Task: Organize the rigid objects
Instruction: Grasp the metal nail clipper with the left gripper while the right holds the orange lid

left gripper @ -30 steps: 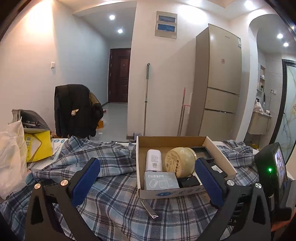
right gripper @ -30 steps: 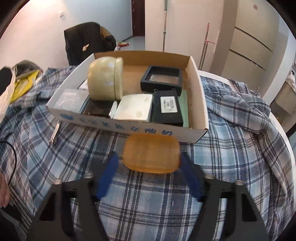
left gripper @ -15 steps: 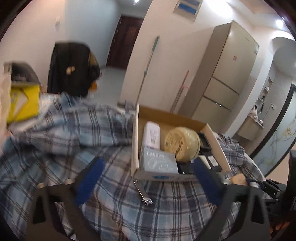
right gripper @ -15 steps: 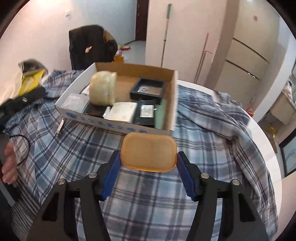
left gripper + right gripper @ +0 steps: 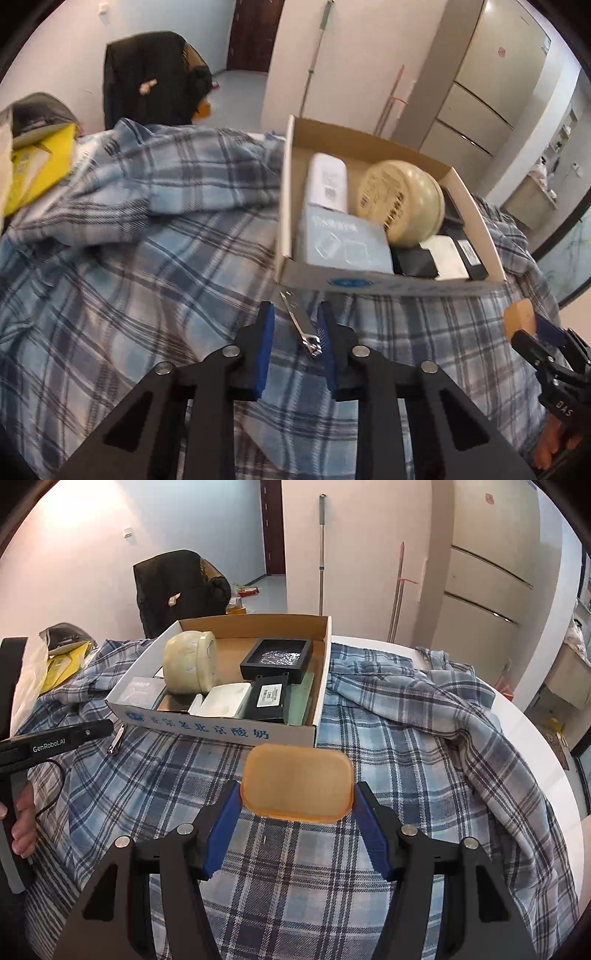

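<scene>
A plaid cloth (image 5: 424,746) is spread across the frame. At centre, a cardboard box (image 5: 221,729) is packed w/ items. Lower centre, an orange block (image 5: 297,784) is clamped in the right gripper (image 5: 295,808). In the left-wrist view, the left gripper (image 5: 295,328), jaws just narrowed, is set around nail clippers (image 5: 301,325); contact is possibly made, unclear.

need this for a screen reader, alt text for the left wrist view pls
The left gripper, its jaws just closing, straddles a metal nail clipper lying on a blue plaid cloth, in front of a cardboard box packed with small items. The right gripper holds an orange block at far right.
</scene>
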`<state>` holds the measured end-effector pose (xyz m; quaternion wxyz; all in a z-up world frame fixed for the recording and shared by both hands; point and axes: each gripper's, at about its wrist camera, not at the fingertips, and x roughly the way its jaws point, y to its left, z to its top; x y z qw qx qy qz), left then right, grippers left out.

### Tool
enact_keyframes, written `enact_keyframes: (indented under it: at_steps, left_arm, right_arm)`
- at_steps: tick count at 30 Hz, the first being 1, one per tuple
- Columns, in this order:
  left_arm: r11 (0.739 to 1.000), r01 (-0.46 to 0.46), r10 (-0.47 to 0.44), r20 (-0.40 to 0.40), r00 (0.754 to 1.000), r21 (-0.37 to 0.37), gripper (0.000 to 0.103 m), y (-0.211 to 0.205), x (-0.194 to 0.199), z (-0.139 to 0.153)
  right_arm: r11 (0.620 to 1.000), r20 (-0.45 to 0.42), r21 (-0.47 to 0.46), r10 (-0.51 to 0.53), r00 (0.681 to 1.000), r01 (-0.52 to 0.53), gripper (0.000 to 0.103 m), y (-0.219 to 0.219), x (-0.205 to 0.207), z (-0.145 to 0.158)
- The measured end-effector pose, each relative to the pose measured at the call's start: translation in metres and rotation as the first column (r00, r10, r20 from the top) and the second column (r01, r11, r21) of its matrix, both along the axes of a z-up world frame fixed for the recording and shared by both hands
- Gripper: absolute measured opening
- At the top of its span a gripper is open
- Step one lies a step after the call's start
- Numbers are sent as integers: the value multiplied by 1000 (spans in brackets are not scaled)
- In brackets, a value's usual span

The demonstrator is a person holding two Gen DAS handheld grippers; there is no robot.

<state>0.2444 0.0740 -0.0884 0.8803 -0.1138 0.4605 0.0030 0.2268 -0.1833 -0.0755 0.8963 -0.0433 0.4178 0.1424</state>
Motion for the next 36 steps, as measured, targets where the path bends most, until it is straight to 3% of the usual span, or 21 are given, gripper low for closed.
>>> enact_keyframes:
  at_steps: [17, 20, 23, 25, 36]
  left_arm:
    - [998, 40, -39, -35, 999, 51, 25, -15, 3, -4]
    - [995, 56, -53, -40, 998, 77, 13, -19, 2, -5]
    - [994, 53, -49, -43, 998, 94, 11, -20, 2, -5]
    - [995, 53, -50, -41, 998, 82, 2, -19, 0, -3]
    - [994, 70, -65, -59, 996, 89, 3, -23, 1, 0]
  right_arm:
    - [1000, -10, -3, -5, 1000, 5, 60, -3, 2, -5]
    - [1000, -18, -1, -7, 1000, 7, 60, -4, 3, -6]
    - [1000, -14, -1, -10, 1000, 10, 60, -5, 3, -5]
    - [1000, -11, 0, -13, 1000, 13, 60, -6, 3, -4]
    - [1000, -12, 7, -10, 1000, 11, 60, -8, 3, -3]
